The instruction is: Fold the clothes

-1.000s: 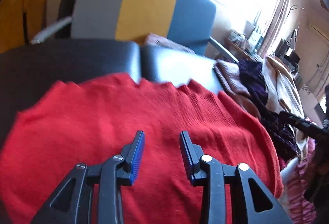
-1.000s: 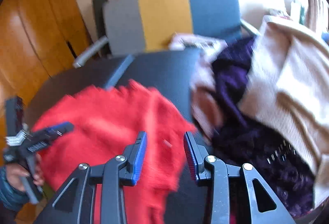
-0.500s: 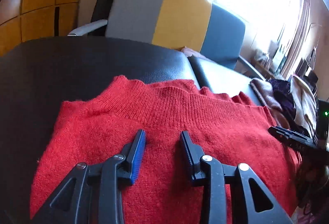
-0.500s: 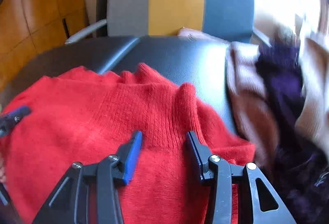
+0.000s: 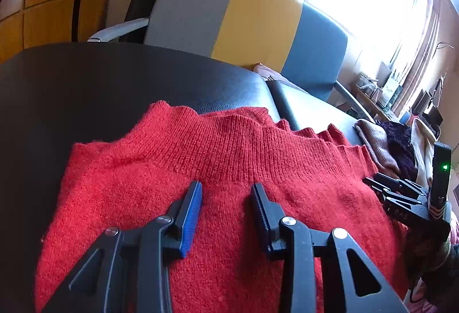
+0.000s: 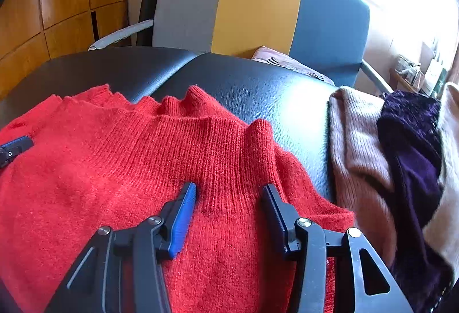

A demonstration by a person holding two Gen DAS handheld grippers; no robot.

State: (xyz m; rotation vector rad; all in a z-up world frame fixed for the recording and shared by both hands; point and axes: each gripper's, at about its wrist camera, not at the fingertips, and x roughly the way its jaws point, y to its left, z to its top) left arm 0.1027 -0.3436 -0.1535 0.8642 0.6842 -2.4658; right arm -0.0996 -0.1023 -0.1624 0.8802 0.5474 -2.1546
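Moved since earlier: both grippers have been brought lower and nearer the red sweater (image 5: 218, 198); in the right wrist view the knit, bunched and blurred a second ago, is now seen spread wide and sharp; in the left wrist view more bare black surface (image 5: 100, 89) is shown behind the hem than before

Sweater position: laid on the black padded surface, ribbed hem (image 6: 212, 141) turned towards the striped chair (image 6: 258, 9); the hem is wavy, with a raised ruck at its right end; the near part is hidden under the tools

Left gripper (image 5: 226, 189): jaws held apart just over the knit; nothing is pinched between them

Right gripper (image 6: 229, 192): jaws spread and just lately opened wider; red knit is seen below the gap, but the pads are not pressed on it

Done so far: the sweater is judged spread out for folding; no fold is visible yet

Left to do: the hem is to be smoothed, the folds made; a heap of other clothes (image 6: 401, 158), beige and dark purple, lies unfolded beside the sweater on the right
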